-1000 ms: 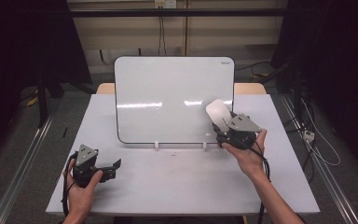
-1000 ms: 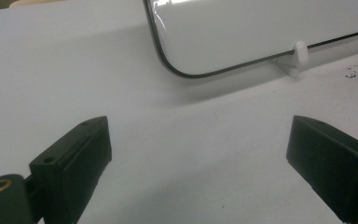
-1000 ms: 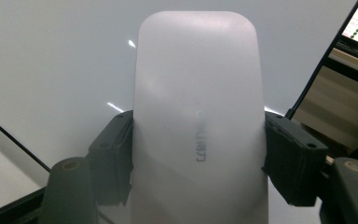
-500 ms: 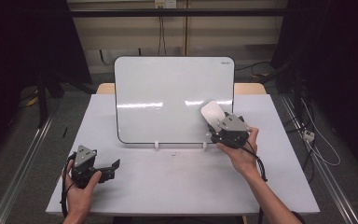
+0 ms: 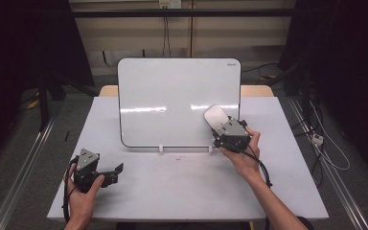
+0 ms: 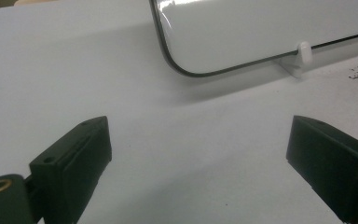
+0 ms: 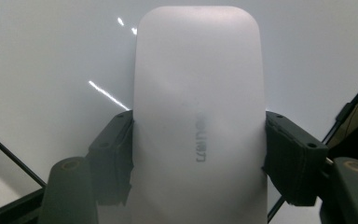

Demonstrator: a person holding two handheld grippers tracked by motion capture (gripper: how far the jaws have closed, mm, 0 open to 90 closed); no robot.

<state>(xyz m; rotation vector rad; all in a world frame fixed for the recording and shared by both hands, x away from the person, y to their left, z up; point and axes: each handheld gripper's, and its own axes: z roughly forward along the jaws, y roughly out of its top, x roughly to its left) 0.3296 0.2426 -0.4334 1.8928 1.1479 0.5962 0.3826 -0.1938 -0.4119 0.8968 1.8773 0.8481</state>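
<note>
Right gripper (image 5: 220, 125) clamped on the eraser (image 5: 215, 116), long axis running out past the jaws, flat against the whiteboard (image 5: 172, 96) near its lower right corner. Left gripper (image 5: 111, 171) wide open, idle by the table's (image 5: 182, 191) front left corner.

Faint grey lettering on the white eraser (image 7: 199, 121) is too blurred to read.

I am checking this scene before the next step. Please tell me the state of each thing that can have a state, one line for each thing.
whiteboard: upright on its small white feet, surface blank.
whiteboard eraser: clamped between the jaws, held in front of the board.
right gripper: shut on the whiteboard eraser.
left gripper: open, nothing between the jaws, low over the table.
</note>
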